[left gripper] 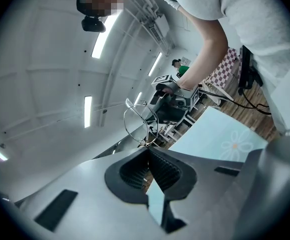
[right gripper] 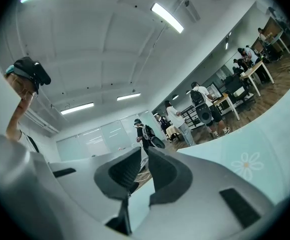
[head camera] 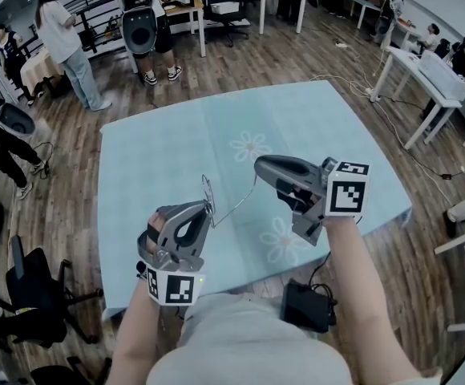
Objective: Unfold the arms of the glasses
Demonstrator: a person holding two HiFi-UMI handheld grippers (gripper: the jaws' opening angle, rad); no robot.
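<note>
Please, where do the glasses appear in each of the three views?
Head view: centre, glasses in the air above the tablecloth.
Left gripper view: centre, their round rim just beyond the jaws.
Right gripper view: too thin to make out.
Shared landmark: the blue tablecloth with daisies, in all three.

Bright ceiling lights (right gripper: pixel 167 17); fisheye distortion, dark corners.

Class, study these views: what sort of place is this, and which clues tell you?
Probably a shared lab or open workspace: white desks along the side, a wood-plank floor, and several people standing about, one wearing a bulky backpack.
</note>
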